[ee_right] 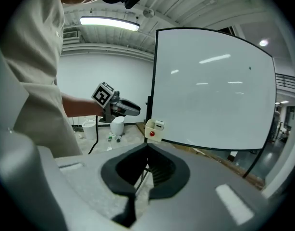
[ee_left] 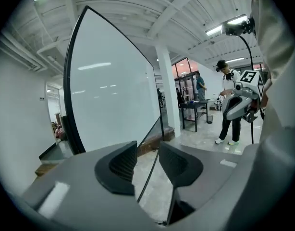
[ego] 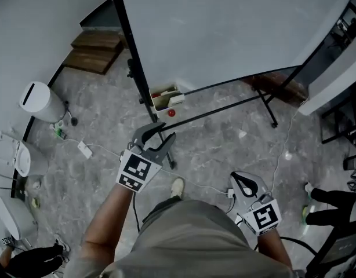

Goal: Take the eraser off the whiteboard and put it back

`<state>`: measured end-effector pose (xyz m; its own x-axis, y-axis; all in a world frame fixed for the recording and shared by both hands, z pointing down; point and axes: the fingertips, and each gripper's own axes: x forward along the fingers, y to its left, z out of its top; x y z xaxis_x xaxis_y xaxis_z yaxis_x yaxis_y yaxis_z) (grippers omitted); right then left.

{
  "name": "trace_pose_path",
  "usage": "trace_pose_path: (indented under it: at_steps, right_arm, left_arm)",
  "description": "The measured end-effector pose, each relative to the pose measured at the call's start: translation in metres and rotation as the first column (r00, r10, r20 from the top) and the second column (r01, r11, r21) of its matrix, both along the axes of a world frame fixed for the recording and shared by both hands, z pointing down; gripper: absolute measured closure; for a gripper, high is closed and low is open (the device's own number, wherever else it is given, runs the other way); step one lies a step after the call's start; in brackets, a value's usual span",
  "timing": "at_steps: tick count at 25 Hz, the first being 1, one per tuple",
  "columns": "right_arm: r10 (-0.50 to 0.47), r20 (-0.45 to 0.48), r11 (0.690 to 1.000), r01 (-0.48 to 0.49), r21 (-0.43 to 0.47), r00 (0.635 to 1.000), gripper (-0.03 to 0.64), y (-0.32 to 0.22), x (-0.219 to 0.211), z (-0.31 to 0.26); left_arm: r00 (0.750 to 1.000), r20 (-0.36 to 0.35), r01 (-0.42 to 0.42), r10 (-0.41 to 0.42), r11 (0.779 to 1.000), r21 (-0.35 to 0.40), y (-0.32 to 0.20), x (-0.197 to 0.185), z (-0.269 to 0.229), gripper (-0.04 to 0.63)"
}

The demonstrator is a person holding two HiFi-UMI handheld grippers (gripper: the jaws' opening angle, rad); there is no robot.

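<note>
Whiteboard (ego: 224,33) over grey stone floor (ego: 213,149).
Left gripper (ego: 161,134) open, empty, near its corner box (ego: 160,101); right gripper (ego: 242,180) closed.

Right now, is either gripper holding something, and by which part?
Nothing is held: the left gripper is open and empty, the right gripper is shut on nothing.

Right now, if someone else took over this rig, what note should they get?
Left gripper: jaws apart, nothing between them, pointed at the lower corner of the whiteboard.
Right gripper: shut, empty, farther from the board.
A white block, likely the eraser, sits in the small tray at that corner.
Done: cannot tell, since neither gripper holds anything.
Left: probably reach the tray, take the eraser off and put it back.
</note>
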<state>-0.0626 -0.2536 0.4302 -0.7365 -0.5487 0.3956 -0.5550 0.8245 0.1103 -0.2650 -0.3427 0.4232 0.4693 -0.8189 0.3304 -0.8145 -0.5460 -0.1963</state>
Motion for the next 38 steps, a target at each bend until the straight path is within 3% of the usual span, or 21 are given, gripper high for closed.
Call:
trace_pose_path:
  at_steps: [7,17,21,25,28,32,38]
  right_arm:
    - [0.145,-0.018,0.989,-0.146,-0.009,0.989,0.615,-0.023,-0.001,0.003]
    - [0.346,-0.046,0.935,-0.349,-0.071,0.937,0.614,-0.023,0.033,0.008]
    - [0.358,-0.086,0.93,-0.364,-0.058,0.93,0.615,-0.02,0.047,0.011]
    - [0.387,-0.061,0.918,-0.39,-0.064,0.92,0.615,-0.018,0.052,0.009]
    - [0.398,-0.064,0.912,-0.402,-0.078,0.915,0.615,-0.014,0.055,0.008]
    - [0.401,-0.064,0.911,-0.405,-0.075,0.914,0.615,-0.01,0.057,0.007]
    - [0.394,-0.049,0.916,-0.396,-0.068,0.918,0.615,-0.002,0.062,0.008]
  left_arm:
    - [0.988,0.115,-0.101,0.107,0.994,-0.05,-0.081,-0.014,0.038,0.409]
    - [0.936,0.277,-0.182,0.216,0.973,-0.143,-0.142,-0.004,0.082,0.353]
    - [0.917,0.322,-0.178,0.235,0.964,-0.197,-0.149,0.001,0.098,0.353]
    - [0.905,0.35,-0.17,0.242,0.959,-0.226,-0.153,0.0,0.111,0.354]
    - [0.899,0.368,-0.164,0.238,0.961,-0.222,-0.155,0.0,0.11,0.402]
    - [0.9,0.363,-0.169,0.241,0.961,-0.219,-0.154,0.0,0.108,0.414]
    - [0.902,0.378,-0.166,0.209,0.976,-0.144,-0.148,0.003,0.083,0.422]
